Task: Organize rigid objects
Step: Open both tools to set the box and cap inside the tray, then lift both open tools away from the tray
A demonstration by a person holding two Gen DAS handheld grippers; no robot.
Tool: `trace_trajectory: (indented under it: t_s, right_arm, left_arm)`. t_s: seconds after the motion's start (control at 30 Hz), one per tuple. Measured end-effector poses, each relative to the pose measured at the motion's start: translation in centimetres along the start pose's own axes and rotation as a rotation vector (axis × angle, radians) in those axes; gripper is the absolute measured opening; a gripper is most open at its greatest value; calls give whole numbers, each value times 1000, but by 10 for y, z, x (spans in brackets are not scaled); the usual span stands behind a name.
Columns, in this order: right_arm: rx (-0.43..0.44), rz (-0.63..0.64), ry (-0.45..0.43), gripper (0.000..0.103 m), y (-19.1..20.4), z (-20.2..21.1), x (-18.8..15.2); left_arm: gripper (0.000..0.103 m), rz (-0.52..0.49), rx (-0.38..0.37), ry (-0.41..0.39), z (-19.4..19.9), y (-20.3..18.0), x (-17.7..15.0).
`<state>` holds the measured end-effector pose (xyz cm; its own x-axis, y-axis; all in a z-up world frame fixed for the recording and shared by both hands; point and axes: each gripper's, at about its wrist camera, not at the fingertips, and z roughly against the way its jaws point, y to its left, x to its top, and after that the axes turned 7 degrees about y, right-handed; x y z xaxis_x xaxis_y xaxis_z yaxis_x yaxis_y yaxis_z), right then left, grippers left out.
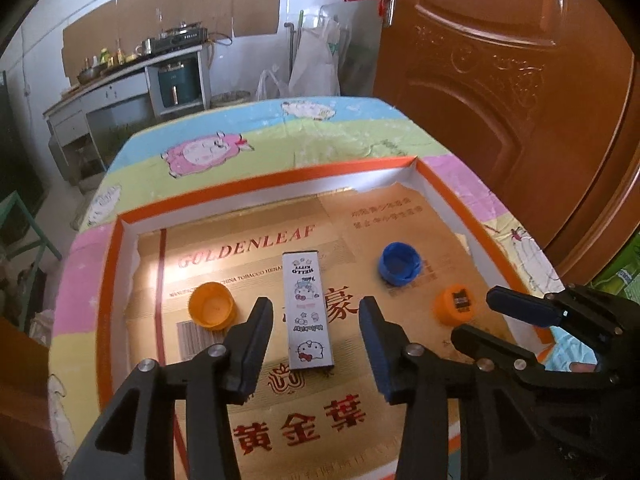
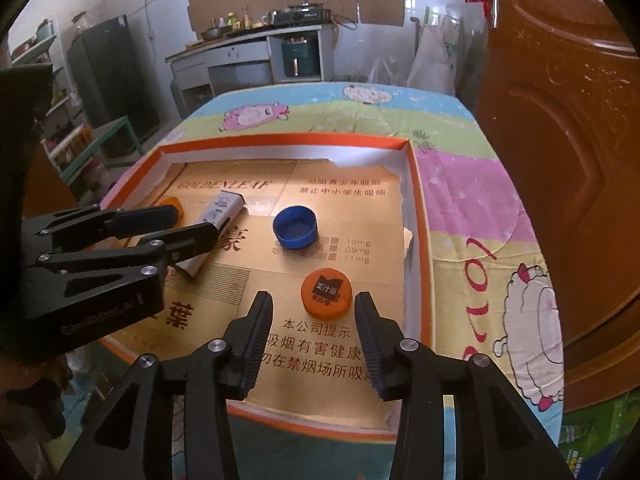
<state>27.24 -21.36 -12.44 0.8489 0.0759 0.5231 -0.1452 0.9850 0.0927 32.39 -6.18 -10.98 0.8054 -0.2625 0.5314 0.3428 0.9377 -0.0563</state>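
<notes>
Left wrist view: left hand-held gripper (image 1: 316, 340) spread wide, nothing held, pads clear on both sides of white Hello Kitty box (image 1: 307, 312). Lying flat and lengthwise in orange-rimmed tray (image 1: 260, 182), on cardboard liner. Likely light, stiff card, a little crushable; best pinched across narrow width near the middle. Open orange cap (image 1: 211, 307) just left of it, hollow side up. Blue cap (image 1: 399, 265) further back on the right, also hollow up. Printed orange cap (image 1: 454, 305) near the right wall, in front of right hand-held gripper (image 1: 476, 316).

Right wrist view: right hand-held gripper (image 2: 314, 340) parted, empty, printed orange cap (image 2: 327, 292) just ahead between the fingertips, flat face up. Hard light plastic, probably slick and low; grip across ribbed rim. Blue cap (image 2: 295, 227) beyond. Left hand-held gripper (image 2: 196, 224) straddling white box (image 2: 224, 208). Tray (image 2: 416, 200) resting on cartoon-print cloth over tabletop (image 2: 460, 216).
</notes>
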Motion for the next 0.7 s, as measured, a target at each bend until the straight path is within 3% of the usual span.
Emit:
trace_trajectory:
  t_s: [0.7]
  right_arm:
    - [-5,-30,-97,45,9,85,-35]
  left_arm:
    - [45,66,-2,-114,96,3,-44]
